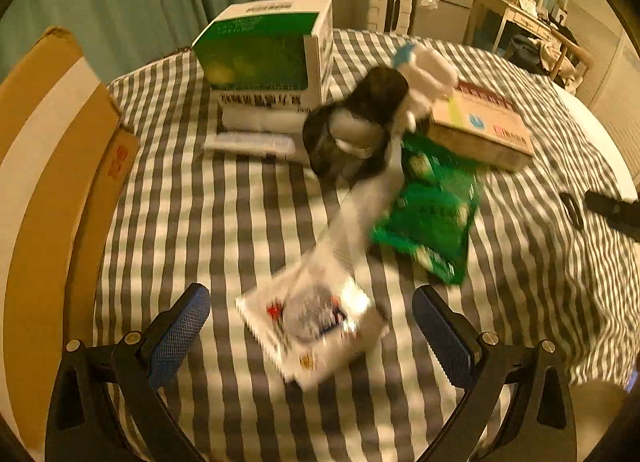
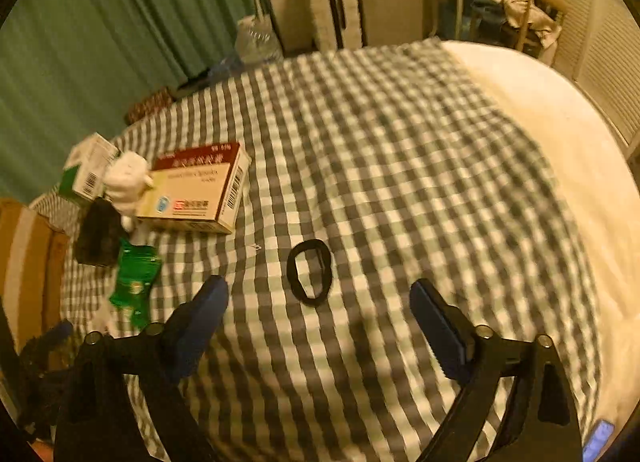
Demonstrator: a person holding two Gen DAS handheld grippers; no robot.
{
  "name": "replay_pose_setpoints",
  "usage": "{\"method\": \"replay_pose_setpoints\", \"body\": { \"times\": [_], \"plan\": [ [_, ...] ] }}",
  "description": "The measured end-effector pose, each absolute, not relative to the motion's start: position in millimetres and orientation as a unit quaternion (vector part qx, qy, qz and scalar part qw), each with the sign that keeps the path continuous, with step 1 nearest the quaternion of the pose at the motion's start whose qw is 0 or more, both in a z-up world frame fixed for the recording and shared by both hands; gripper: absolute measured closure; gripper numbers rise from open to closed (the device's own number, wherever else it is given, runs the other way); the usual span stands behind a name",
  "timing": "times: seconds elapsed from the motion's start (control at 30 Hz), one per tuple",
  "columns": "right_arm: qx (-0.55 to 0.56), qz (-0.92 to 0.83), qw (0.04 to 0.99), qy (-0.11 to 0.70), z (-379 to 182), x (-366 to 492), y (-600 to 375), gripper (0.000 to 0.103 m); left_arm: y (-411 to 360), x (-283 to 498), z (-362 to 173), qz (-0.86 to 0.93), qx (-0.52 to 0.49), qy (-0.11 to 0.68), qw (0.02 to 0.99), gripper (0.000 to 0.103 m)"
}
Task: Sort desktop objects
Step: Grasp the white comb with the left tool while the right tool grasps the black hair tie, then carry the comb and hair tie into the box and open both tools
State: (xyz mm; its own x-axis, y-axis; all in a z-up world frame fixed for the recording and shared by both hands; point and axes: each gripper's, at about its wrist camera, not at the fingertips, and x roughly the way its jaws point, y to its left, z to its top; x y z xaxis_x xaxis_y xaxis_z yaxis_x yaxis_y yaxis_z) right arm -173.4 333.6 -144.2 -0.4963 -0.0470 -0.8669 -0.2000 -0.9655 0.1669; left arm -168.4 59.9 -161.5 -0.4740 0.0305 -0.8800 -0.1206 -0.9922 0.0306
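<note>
My right gripper (image 2: pixel 318 326) has its fingers spread wide and empty, and the black ring (image 2: pixel 309 272) lies flat on the checked cloth (image 2: pixel 400 150) just ahead, between the tips, its long axis running away from me. My left gripper (image 1: pixel 312 338) is also wide open, with the white packet (image 1: pixel 312 326) lying skewed between its fingers, untouched as far as I can tell. Each hand is nearer its own item. Blur smears the packet's print; the dark-and-white heap (image 1: pixel 360 118) I can't identify.

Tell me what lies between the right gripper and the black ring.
Nothing: in the right wrist view only bare checked cloth separates the right gripper from the black ring.
</note>
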Motion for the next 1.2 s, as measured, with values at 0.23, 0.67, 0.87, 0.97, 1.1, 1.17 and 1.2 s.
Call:
{"method": "replay_pose_setpoints", "body": {
  "times": [0.23, 0.67, 0.87, 0.97, 1.1, 1.17, 1.2],
  "plan": [
    [-0.546, 0.832, 0.019, 0.098, -178.7, -194.9, 322.8, 0.071, 61.1, -187.5, -174.9, 0.846, -0.524, 0.078, 0.062, 0.003],
    [-0.533, 0.842, 0.002, 0.085, -162.9, -175.3, 320.0, 0.096, 77.7, -153.1, -163.5, 0.832, -0.520, 0.135, 0.138, 0.076],
    [-0.518, 0.850, -0.004, 0.097, -146.0, -153.9, 328.2, 0.096, 68.6, -139.2, -137.1, 0.836, -0.512, 0.129, 0.149, 0.098],
    [-0.509, 0.855, -0.009, 0.100, -131.8, -144.9, 326.9, 0.096, 61.6, -136.8, -124.2, 0.838, -0.508, 0.120, 0.157, 0.100],
    [-0.494, 0.863, -0.014, 0.101, -111.6, -134.4, 321.6, 0.096, 59.2, -137.1, -123.6, 0.838, -0.509, 0.109, 0.160, 0.098],
    [-0.490, 0.865, -0.018, 0.104, -107.1, -137.8, 318.1, 0.096, 60.1, -138.8, -126.1, 0.839, -0.510, 0.113, 0.154, 0.098],
    [-0.488, 0.866, -0.019, 0.105, -106.1, -136.8, 317.5, 0.096, 64.6, -143.5, -129.2, 0.837, -0.512, 0.118, 0.153, 0.098]
  ]
}}
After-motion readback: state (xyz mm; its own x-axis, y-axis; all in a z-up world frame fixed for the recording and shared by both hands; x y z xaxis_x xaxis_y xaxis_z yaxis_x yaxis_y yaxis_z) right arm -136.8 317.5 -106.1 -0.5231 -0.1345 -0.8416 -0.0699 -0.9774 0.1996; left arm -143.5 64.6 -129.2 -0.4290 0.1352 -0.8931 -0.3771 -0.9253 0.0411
